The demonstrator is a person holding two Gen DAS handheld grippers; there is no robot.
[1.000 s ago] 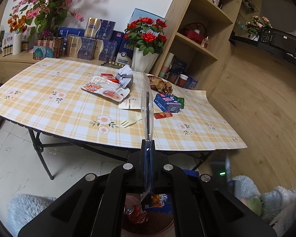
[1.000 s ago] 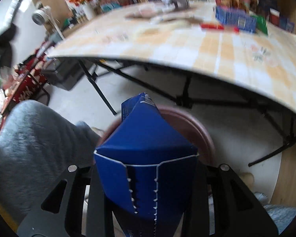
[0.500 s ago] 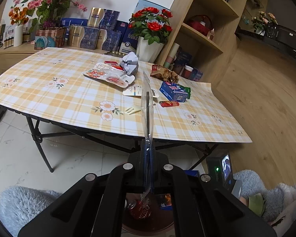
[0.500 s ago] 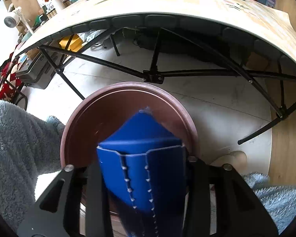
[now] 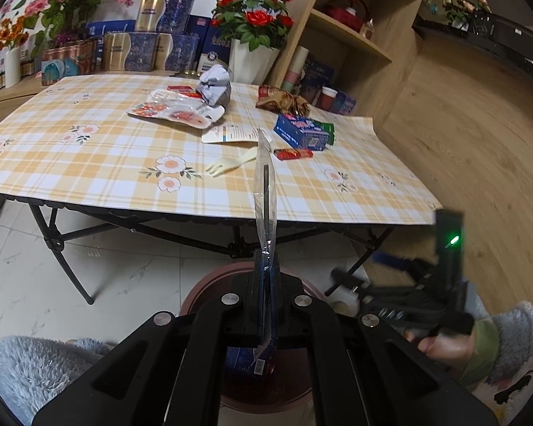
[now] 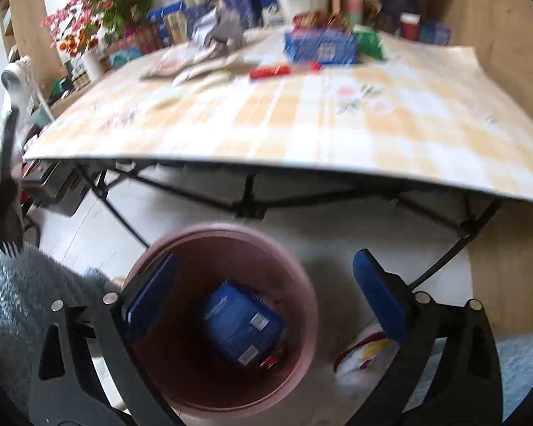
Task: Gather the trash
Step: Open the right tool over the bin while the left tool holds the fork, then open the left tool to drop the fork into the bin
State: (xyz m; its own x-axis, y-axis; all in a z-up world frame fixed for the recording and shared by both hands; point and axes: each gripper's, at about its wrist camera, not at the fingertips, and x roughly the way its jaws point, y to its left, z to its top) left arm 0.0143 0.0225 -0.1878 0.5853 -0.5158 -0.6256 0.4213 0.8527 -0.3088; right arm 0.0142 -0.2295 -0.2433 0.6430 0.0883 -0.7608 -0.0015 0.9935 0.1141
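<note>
Trash still lies across the surface [image 5: 89,163]: a flattened printed wrapper [image 5: 174,112], a crumpled grey wad [image 5: 215,83], a brown crumpled bag [image 5: 284,101], a blue carton [image 5: 300,131] with a green packet [image 5: 328,131] just beside it, a red bar wrapper [image 5: 293,153], a white card [image 5: 231,134] and a pale plastic fork [image 5: 229,164]. My left gripper [image 5: 265,277] is clamped tight on a clear plastic wrapper [image 5: 265,191] that stands up edge-on between its pads, above the brown bin [image 6: 302,284] on the floor. My right gripper [image 6: 266,298] hangs over that bin with its jaws opening wide and nothing between the blue pads [image 6: 380,294]. A blue box [image 6: 241,323] lies inside the bin at its bottom, tilted, with something small and red next to it.
</note>
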